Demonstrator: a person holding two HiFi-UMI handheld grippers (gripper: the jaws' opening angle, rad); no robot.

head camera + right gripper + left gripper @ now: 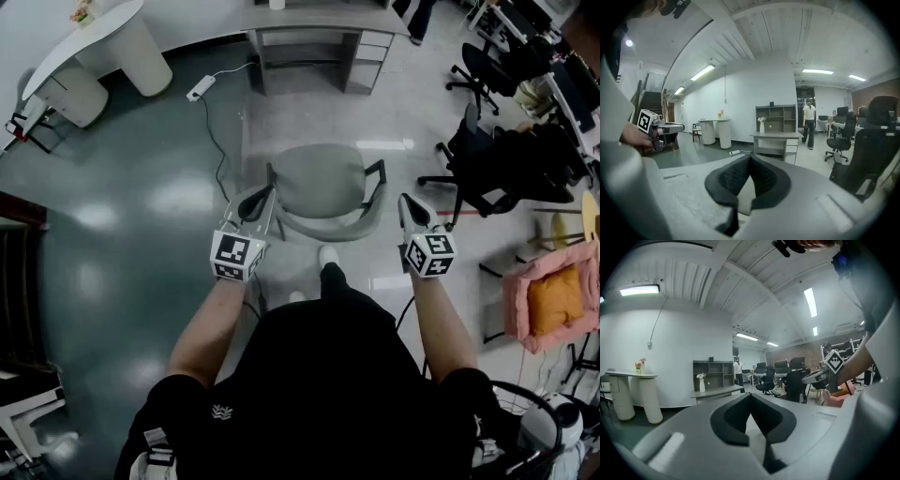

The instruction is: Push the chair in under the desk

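In the head view a grey chair with dark armrests stands on the floor, its back toward me, a short way in front of the grey desk. My left gripper is shut and empty, its tip close beside the chair's left rear corner; contact cannot be told. Right of the chair's right armrest, and apart from it, my right gripper is also shut and empty. The left gripper view shows its jaws pressed together, with the desk ahead. In the right gripper view the jaws meet and the desk stands beyond.
A power strip with its cable lies on the floor left of the desk. Black office chairs crowd the right side, with a pink seat nearer me. A white rounded table stands far left. A person stands beyond the desk.
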